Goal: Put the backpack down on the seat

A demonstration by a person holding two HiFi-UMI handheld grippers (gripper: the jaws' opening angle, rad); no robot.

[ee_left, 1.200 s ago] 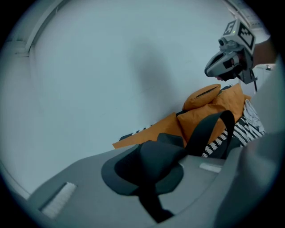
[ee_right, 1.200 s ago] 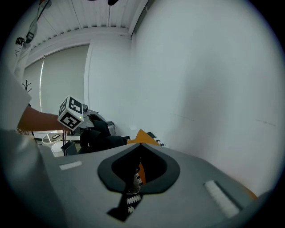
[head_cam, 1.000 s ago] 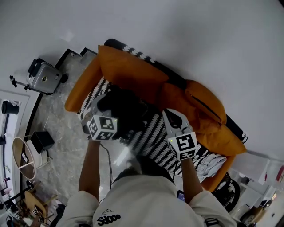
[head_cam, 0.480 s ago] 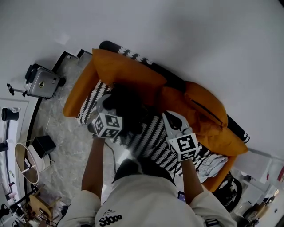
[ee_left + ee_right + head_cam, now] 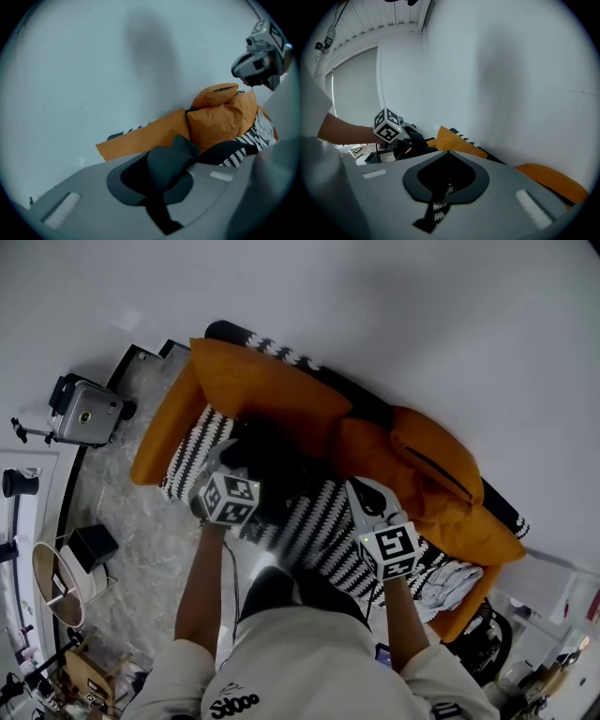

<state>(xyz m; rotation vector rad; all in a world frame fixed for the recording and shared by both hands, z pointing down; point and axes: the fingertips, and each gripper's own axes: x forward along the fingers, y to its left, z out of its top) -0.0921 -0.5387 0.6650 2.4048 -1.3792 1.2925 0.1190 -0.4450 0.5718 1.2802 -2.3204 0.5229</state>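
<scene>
The black backpack (image 5: 274,463) rests on the sofa's black-and-white striped seat (image 5: 323,526), against the long orange cushion (image 5: 267,390). My left gripper (image 5: 223,465) is at the backpack's left side, shut on a fold of its dark fabric (image 5: 182,149). My right gripper (image 5: 367,493) hovers over the middle of the seat, shut with nothing in it; stripes show through its narrow slit (image 5: 438,206). From the right gripper view, the left gripper's marker cube (image 5: 387,125) and the backpack (image 5: 411,140) sit to the left.
Two more orange cushions (image 5: 427,465) fill the sofa's right half, with a white cloth (image 5: 448,585) at its right end. On the marble floor to the left stand a silver case (image 5: 89,413) and a small black box (image 5: 89,540). A white wall backs the sofa.
My left gripper and the backpack have shifted slightly right and further onto the seat. The right gripper has hardly moved.
</scene>
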